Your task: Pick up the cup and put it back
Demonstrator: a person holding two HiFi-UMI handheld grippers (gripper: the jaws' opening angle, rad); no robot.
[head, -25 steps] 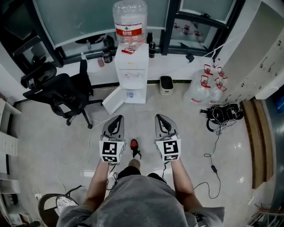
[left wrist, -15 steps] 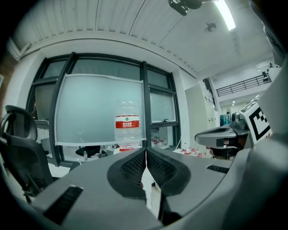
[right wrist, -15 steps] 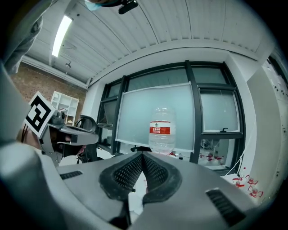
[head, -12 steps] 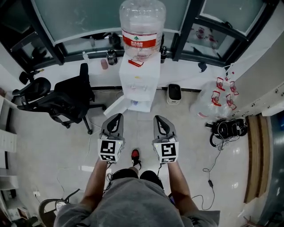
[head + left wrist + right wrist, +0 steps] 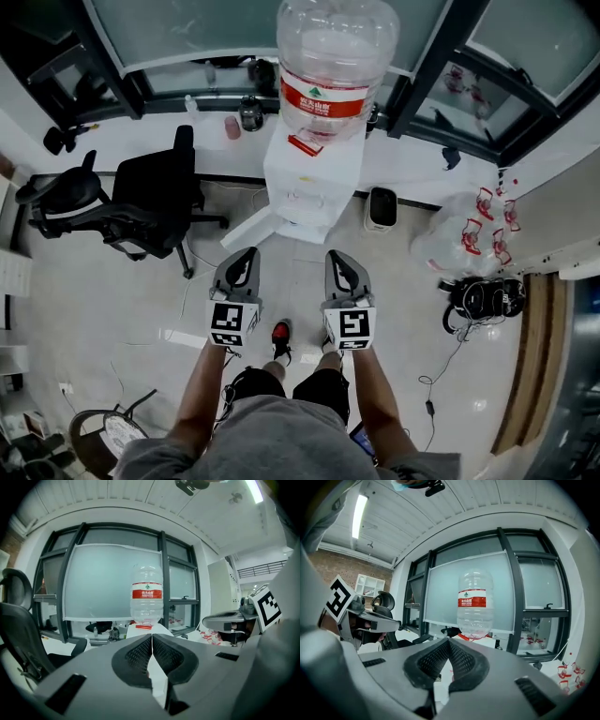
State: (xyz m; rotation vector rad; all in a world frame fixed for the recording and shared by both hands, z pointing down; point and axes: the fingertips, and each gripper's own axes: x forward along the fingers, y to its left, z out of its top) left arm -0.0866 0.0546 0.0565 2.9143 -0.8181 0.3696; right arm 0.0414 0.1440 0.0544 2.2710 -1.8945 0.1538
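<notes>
Grippers are both closed tip to tip and empty; left gripper (image 5: pixel 246 255) and right gripper (image 5: pixel 339 258) sit side by side, facing white water dispenser (image 5: pixel 314 178) with clear plastic bottle. Small pink cup (image 5: pixel 232 128) stands on white ledge (image 5: pixel 141 136) left of dispenser, well apart from both.

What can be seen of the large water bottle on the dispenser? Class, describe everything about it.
The water bottle is a large clear plastic jug with a ribbed body and a red label band carrying white print. It stands upended, neck down, seated in the top of the white dispenser, the only thing seen touching it. It sits in front of the frosted window. Its water level cannot be told.
</notes>
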